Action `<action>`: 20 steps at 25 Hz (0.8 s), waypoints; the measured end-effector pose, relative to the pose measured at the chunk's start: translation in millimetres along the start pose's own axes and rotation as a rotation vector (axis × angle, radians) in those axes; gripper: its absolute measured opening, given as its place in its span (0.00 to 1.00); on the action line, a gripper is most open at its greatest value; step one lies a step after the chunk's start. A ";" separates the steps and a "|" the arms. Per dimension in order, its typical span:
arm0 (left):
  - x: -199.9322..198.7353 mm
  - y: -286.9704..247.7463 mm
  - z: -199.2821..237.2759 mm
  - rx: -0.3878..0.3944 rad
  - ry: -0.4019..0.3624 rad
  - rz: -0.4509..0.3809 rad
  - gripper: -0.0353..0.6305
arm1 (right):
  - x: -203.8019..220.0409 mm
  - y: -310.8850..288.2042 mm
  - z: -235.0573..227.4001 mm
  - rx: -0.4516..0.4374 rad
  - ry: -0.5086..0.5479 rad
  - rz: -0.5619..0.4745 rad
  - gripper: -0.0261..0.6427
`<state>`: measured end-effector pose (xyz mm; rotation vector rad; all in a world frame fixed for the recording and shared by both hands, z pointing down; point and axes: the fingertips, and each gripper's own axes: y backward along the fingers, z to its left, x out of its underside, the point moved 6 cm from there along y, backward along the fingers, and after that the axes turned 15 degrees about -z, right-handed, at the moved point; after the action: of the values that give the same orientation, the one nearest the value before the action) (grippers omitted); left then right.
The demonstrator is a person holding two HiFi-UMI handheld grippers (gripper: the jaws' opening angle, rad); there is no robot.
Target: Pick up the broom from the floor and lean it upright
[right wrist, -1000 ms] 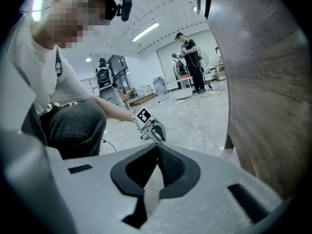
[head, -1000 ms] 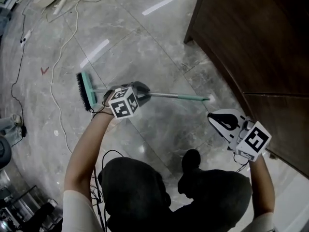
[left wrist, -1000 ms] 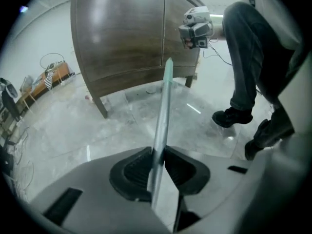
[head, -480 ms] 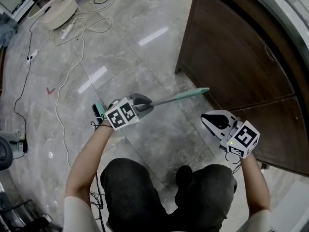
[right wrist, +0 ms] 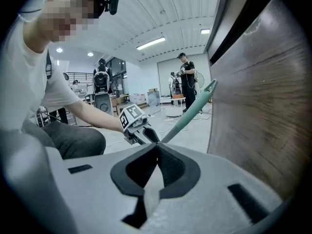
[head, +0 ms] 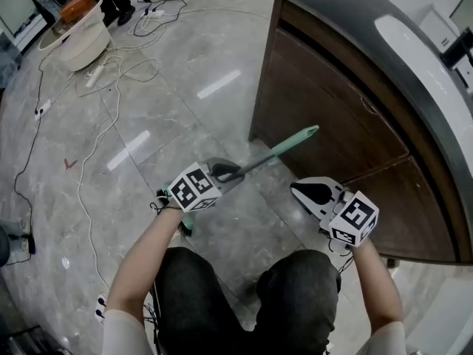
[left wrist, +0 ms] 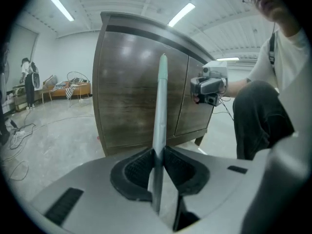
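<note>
Grey marble floor point(head: 148, 87), dark wood cabinet point(head: 325, 124) at right. Broom point(head: 284, 146) slants up, green handle tip toward cabinet front, brush head low by person's left forearm. Left gripper point(head: 228, 171) clamped on its metal shaft; right gripper point(head: 297, 190) nearby w/ jaws together, nothing between them.

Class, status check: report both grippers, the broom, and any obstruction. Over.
Left gripper shut on green-tipped metal broom handle, tilted upward. Right gripper shut, empty. Dark wooden cabinet close ahead.
</note>
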<state>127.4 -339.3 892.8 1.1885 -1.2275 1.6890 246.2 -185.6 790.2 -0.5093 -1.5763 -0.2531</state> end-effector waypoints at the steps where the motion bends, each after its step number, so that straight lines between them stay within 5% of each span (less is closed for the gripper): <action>1: -6.1 -4.4 -1.0 -0.001 0.009 -0.014 0.16 | -4.3 1.8 -2.1 0.007 0.006 -0.004 0.04; 15: -94.9 -47.9 -1.7 -0.050 0.167 -0.234 0.16 | -38.4 22.5 -5.9 0.044 0.056 -0.035 0.04; 20: -106.0 -64.2 1.2 -0.081 0.167 -0.247 0.16 | -42.4 28.4 -3.7 0.059 0.056 -0.050 0.04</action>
<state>219.5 -325.8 811.0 1.0793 -0.9947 1.5082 262.8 -169.6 744.6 -0.4144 -1.5387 -0.2563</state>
